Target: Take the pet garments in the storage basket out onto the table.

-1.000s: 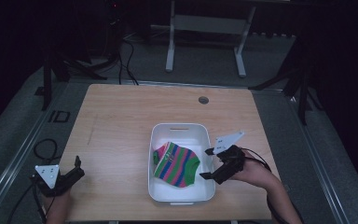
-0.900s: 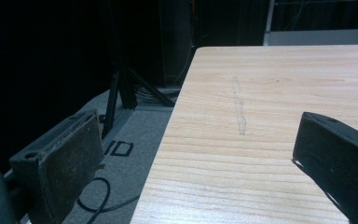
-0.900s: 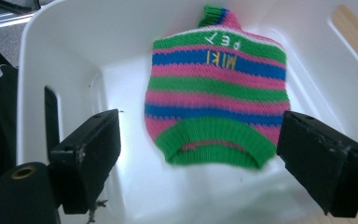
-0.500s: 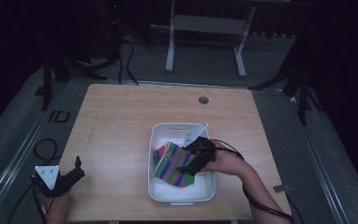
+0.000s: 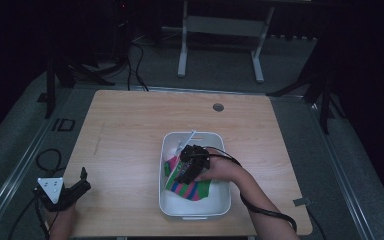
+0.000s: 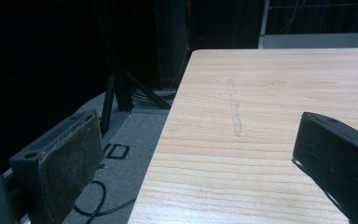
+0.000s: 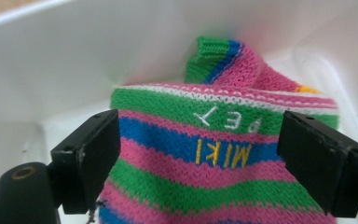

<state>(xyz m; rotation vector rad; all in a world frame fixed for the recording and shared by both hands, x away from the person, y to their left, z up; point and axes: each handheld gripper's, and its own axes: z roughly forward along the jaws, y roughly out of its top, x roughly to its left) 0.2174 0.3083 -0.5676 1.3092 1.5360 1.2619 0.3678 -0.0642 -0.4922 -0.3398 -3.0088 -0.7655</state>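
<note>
A knitted cloth (image 5: 192, 189) striped pink, green and blue lies folded inside a white tub (image 5: 220, 206) on the wooden table (image 5: 130, 130). My right gripper (image 5: 184, 176) reaches down into the tub, just above the cloth. In the right gripper view its jaws stand wide apart on either side of the striped cloth (image 7: 200, 154), which bears yellow and white stitched letters; nothing is pinched. My left gripper (image 5: 81, 179) rests at the table's front left edge, open, and the left gripper view has its jaws apart over the bare table corner (image 6: 242, 154).
A small round grommet (image 5: 218, 107) sits near the table's far edge. Cables (image 5: 47, 160) and dark stand legs (image 5: 55, 85) lie on the grey floor to the left. A white metal frame (image 5: 220, 30) stands beyond the table.
My right gripper has moved left from the tub's right rim into the tub and down over the striped cloth. The left gripper has stayed put.
</note>
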